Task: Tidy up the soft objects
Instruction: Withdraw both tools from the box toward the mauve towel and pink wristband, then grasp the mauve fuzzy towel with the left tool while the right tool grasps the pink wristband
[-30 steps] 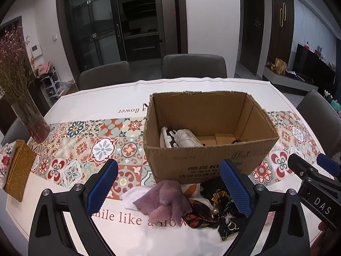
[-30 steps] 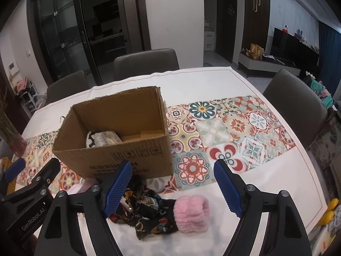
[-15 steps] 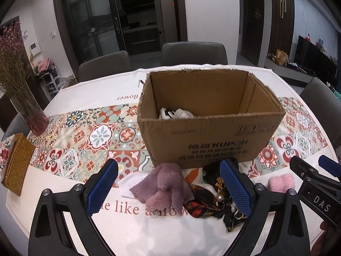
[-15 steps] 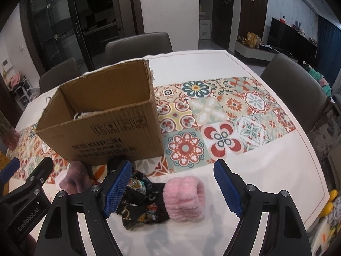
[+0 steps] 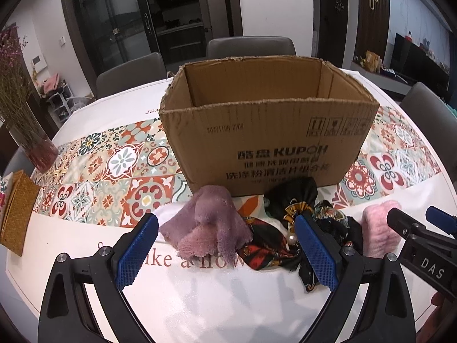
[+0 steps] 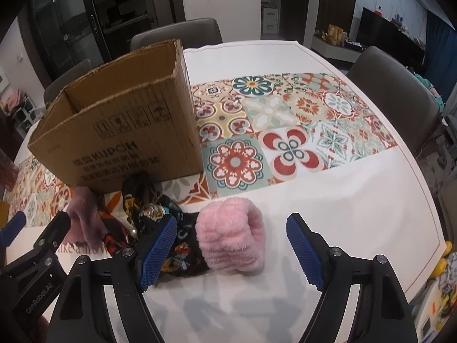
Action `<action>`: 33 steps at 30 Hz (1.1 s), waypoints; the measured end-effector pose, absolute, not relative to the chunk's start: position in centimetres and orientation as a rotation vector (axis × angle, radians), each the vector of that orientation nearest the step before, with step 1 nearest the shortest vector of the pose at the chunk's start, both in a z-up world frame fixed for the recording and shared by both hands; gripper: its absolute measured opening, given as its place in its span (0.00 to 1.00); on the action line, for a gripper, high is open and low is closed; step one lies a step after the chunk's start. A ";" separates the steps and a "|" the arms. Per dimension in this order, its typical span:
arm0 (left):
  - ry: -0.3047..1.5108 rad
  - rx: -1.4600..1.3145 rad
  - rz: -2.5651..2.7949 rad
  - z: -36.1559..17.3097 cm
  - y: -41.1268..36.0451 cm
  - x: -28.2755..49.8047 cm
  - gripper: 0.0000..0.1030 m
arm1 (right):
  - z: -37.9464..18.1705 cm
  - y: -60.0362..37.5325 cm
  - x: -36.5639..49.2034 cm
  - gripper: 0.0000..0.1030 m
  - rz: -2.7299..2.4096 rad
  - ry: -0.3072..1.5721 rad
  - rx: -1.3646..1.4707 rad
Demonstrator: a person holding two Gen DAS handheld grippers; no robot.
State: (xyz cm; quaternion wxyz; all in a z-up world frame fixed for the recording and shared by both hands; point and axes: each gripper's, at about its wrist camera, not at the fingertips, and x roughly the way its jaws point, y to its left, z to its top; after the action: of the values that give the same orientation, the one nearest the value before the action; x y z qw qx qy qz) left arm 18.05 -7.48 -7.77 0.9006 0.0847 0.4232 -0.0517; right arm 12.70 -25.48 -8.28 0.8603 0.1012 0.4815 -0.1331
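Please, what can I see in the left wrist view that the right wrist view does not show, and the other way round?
Only the left wrist view shows the vase of dried flowers and the woven yellow box at the table's left side.

Only the right wrist view shows the yellow things beyond the table's right edge.

Both show the cardboard box, the purple cloth, the dark patterned scarf and the pink fluffy roll. Each view also catches the other gripper: left gripper, right gripper, both open.
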 end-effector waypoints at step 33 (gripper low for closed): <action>0.951 0.199 -0.115 -11.6 -7.7 18.0 0.95 | -11.5 -25.9 12.1 0.12 -0.216 1.003 0.289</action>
State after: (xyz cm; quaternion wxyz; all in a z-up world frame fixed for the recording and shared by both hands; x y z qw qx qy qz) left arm 18.01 -7.69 -11.60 0.8826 0.0958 0.4569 -0.0554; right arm 12.12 -25.87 -11.49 0.8614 0.1376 0.4779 -0.1031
